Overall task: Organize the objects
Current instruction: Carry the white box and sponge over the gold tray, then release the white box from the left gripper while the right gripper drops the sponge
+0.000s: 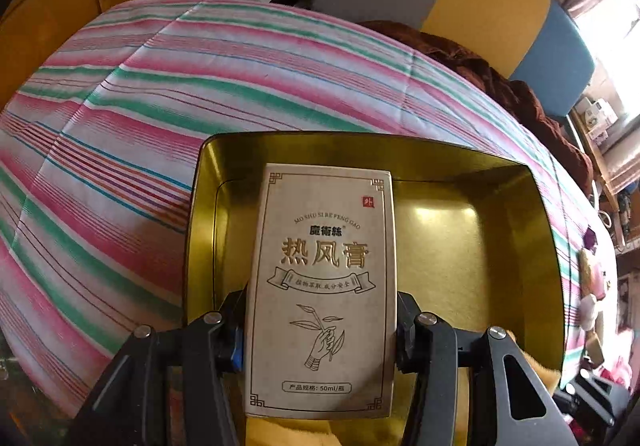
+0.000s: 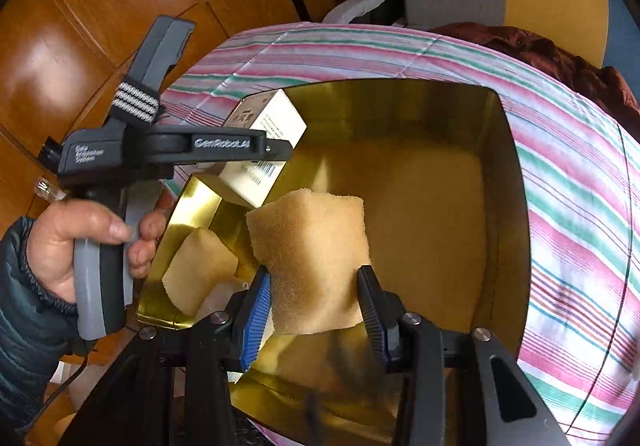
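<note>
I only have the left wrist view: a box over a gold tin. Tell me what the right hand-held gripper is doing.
Observer: The right hand-held gripper is shut on a sponge, above the tin.
Operator: Report where my box sits relative to that sponge.
Observer: The box is at the tin's far left corner, beyond the sponge, and looks clear of it.
Operator: Say what else is in the tin.
Observer: The shiny left wall shows a second sponge shape; it looks like a reflection.
</note>
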`<state>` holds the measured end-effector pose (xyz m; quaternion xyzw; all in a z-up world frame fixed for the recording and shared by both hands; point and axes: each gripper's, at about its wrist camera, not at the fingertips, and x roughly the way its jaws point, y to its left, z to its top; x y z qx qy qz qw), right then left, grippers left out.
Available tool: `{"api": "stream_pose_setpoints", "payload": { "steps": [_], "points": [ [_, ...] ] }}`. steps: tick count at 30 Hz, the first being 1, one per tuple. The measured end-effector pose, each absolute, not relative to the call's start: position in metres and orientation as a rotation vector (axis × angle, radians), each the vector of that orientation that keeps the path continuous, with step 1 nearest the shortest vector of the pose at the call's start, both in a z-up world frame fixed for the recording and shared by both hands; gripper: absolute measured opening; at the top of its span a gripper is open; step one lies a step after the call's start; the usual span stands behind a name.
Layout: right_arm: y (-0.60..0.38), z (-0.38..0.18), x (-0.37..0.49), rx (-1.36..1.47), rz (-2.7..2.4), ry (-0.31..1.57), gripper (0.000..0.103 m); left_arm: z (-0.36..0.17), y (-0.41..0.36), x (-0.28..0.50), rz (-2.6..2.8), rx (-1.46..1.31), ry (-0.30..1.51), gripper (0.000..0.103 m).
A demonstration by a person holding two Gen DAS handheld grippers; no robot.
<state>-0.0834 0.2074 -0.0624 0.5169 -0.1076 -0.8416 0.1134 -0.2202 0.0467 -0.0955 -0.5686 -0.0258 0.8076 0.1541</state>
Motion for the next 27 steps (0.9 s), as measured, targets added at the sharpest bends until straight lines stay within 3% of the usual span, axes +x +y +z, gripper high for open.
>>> {"api": "stream_pose_setpoints", "payload": {
  "steps": [11,15,23,27],
  "points": [
    [0.207,-0.066,-0.086,1.526,-2.46,-0.32,0.043,-0.097,0.057,-0.227,2.361,-1.634,0.006,0.052],
    [0.206,-0.065,-0.086,1.532,-2.458,-0.321,0.043,-0.092,0.056,-0.226,2.373,-1.615,0.005,0.062],
    [0.195,-0.066,-0.093,1.55,-2.437,-0.292,0.043,-0.054,0.044,-0.204,2.451,-1.457,0.01,0.064],
    [0.186,-0.072,-0.11,1.579,-2.417,-0.291,0.043,-0.025,0.014,-0.177,2.54,-1.325,-0.062,0.073]
  ]
}}
